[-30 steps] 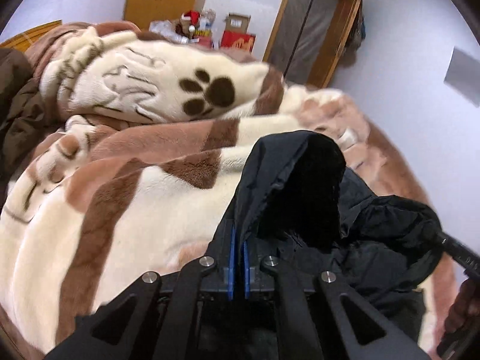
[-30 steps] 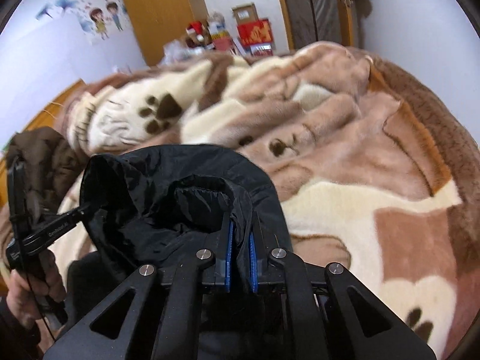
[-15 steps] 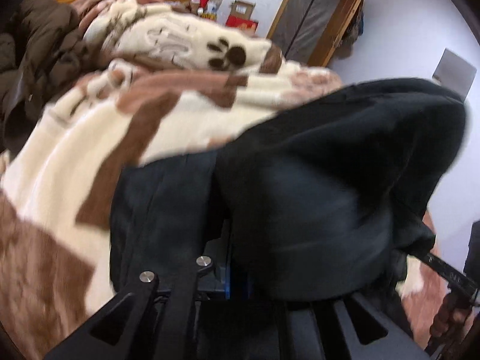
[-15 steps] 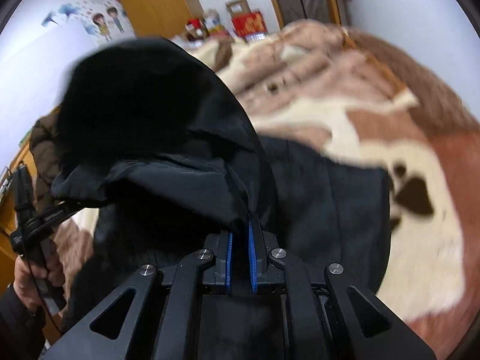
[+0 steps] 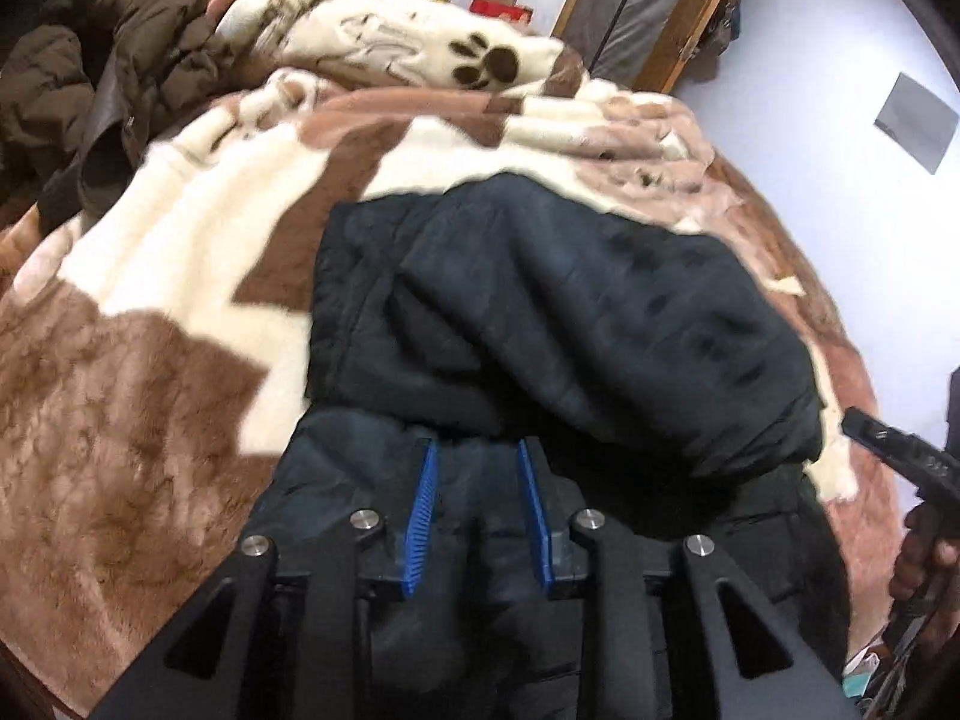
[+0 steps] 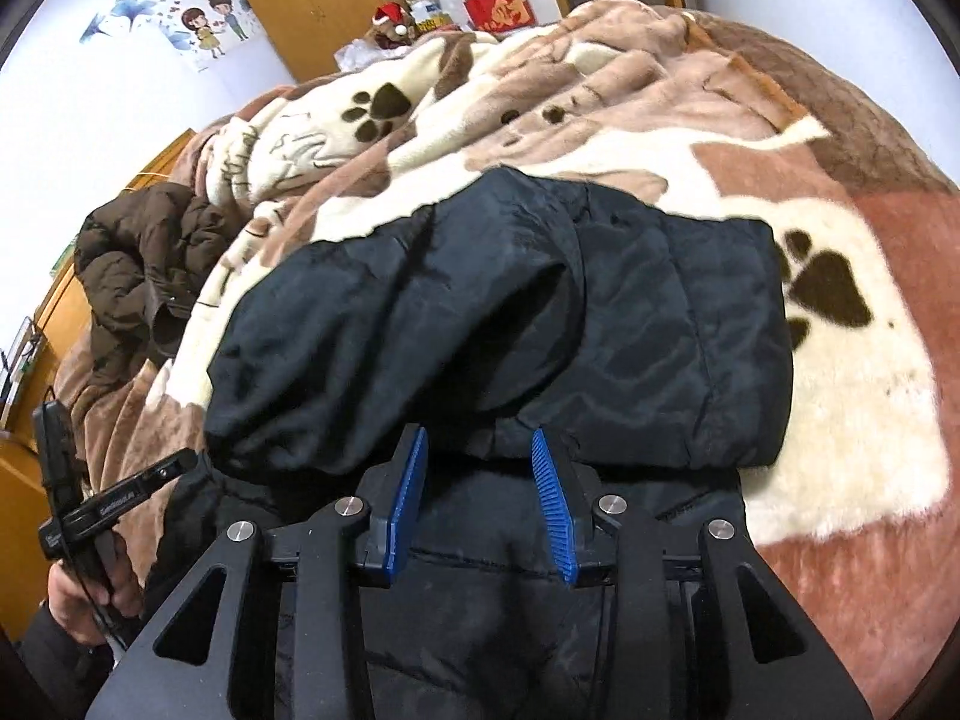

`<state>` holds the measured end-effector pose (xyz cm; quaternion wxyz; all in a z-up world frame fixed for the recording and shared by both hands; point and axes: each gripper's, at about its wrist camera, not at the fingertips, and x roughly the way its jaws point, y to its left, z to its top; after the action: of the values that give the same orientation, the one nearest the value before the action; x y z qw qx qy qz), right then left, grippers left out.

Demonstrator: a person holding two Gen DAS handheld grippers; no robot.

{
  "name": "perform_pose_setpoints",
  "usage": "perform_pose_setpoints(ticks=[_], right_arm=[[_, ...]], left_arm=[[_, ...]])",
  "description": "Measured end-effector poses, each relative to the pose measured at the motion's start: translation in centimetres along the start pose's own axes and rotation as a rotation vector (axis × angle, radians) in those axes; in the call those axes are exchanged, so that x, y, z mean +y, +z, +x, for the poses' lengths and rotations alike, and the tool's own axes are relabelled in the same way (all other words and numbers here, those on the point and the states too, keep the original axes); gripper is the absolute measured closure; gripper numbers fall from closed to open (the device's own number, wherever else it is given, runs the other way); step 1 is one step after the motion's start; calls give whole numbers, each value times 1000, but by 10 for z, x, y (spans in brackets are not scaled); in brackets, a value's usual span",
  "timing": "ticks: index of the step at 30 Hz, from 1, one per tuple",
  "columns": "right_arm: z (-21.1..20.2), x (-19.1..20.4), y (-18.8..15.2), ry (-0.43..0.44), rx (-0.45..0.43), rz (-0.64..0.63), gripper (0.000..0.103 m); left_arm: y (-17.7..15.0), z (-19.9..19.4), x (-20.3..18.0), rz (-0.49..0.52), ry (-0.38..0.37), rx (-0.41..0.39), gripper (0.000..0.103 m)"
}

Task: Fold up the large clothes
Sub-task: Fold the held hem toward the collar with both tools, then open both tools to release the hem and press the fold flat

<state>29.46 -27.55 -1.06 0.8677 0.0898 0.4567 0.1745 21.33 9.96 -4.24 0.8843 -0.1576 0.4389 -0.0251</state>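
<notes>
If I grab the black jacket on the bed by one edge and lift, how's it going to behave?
The black jacket would probably sag and unfold: it lies in soft, puffy folds on the blanket. Its quilted padding suggests bulk more than weight. The smooth, slightly shiny shell may slide between pads, so a thick fold seems the safer bite.

Black padded jacket point(image 6: 540, 312) folded over itself on paw-print blanket point(image 6: 840, 360). Right hand-held gripper point(image 6: 477, 450) over its near edge, blue pads just parted, clear of the cloth. Brown coat point(image 6: 144, 258) heaped far left. Left hand-held gripper point(image 6: 120, 498) at lower left.
</notes>
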Motion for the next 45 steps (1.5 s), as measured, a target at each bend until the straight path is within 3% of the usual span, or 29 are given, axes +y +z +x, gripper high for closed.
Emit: perform_pose_setpoints(ticks=[3, 6, 9, 13, 16, 23, 27, 31, 34, 38, 42, 45], right_arm=[[4, 10, 10, 8, -26, -14, 65], [11, 22, 20, 12, -56, -39, 65], [35, 22, 18, 12, -24, -29, 66], [79, 6, -8, -27, 83, 1, 66], [94, -2, -23, -13, 108, 32, 66], [109, 2, -23, -64, 114, -27, 68], [88, 8, -22, -76, 128, -26, 68], [43, 16, -16, -68, 15, -59, 68], [25, 16, 2, -70, -70, -73, 68], [42, 13, 35, -98, -93, -78, 68], [79, -14, 45, -174, -21, -46, 68], [103, -39, 27, -129, 28, -2, 67]], left_arm=[[21, -4, -25, 32, -57, -53, 69], [33, 4, -49, 88, -90, -91, 58], [30, 37, -58, 108, -81, -32, 58], [-2, 82, -45, 75, -52, 83, 57], [-16, 95, -35, 47, -49, 87, 54], [-13, 111, -39, 69, 17, 89, 53], [-7, 98, -44, 58, 32, 102, 53], [-5, 60, -44, 82, 9, 56, 54], [16, 43, -41, 66, -2, -9, 54], [64, 55, -34, 35, 29, -75, 53], [82, 101, -22, 27, 92, -34, 53], [65, 126, -14, 38, 82, -9, 52]])
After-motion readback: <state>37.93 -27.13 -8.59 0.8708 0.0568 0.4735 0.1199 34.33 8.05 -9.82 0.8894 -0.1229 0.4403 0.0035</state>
